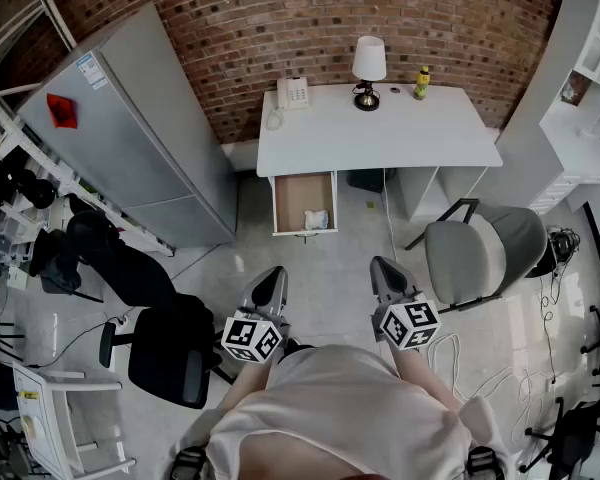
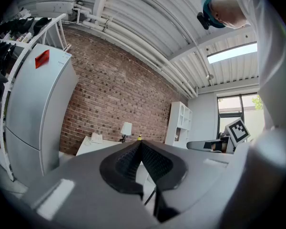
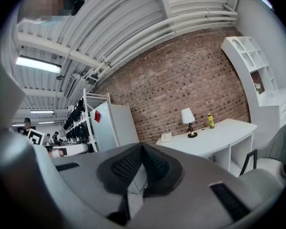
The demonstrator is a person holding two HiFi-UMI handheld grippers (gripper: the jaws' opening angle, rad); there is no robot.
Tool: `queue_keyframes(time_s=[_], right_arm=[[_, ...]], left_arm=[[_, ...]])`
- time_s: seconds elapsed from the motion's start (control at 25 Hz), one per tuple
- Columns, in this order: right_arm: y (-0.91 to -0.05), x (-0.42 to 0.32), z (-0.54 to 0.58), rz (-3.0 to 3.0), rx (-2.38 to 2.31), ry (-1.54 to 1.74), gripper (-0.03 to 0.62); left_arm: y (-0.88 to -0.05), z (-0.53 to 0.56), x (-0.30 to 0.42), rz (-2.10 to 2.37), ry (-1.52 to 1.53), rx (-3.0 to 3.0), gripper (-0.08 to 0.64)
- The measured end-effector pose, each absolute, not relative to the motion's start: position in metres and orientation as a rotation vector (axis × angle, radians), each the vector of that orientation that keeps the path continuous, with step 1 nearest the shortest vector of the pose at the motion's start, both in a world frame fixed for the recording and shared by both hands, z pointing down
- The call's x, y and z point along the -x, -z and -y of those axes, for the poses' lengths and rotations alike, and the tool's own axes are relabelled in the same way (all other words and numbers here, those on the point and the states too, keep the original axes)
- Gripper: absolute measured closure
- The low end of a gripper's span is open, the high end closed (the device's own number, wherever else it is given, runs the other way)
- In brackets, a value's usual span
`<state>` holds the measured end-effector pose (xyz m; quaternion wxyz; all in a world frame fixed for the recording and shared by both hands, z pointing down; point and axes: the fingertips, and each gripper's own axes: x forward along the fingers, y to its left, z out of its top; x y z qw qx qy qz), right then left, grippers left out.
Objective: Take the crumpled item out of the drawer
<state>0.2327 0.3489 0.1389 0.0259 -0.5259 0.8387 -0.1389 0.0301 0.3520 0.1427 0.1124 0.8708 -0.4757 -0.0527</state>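
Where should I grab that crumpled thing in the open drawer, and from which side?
Probably pinch the crumpled item across its bunched top from above: the drawer is pulled out, open-topped, and its front wall beside the item blocks a sideways approach.

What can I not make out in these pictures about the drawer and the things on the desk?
- Head view: the item in the drawer is too small to tell what it is.
- Both gripper views: the drawer's inside is hidden behind the shut left tool and the shut right tool.
- All views: the bottle label is too small to read.
- Head view: the phone keys are too small to make out.
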Motion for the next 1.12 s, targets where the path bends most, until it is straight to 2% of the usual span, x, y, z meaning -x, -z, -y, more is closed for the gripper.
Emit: queue_keyframes(time_s=[0.84, 1.12], right_arm=[[-0.147, -0.252, -0.317, -2.608, 1.598, 0.447, 0.583], [-0.163, -0.224, -0.294, -2.625, 1.588, 0.483, 0.583]], left_arm=[[-0.146, -0.32, -0.05, 1.44, 0.122, -2.525, 0.551], [-0.165, -0.3, -0.022, 1.447, 0.125, -2.482, 0.551]])
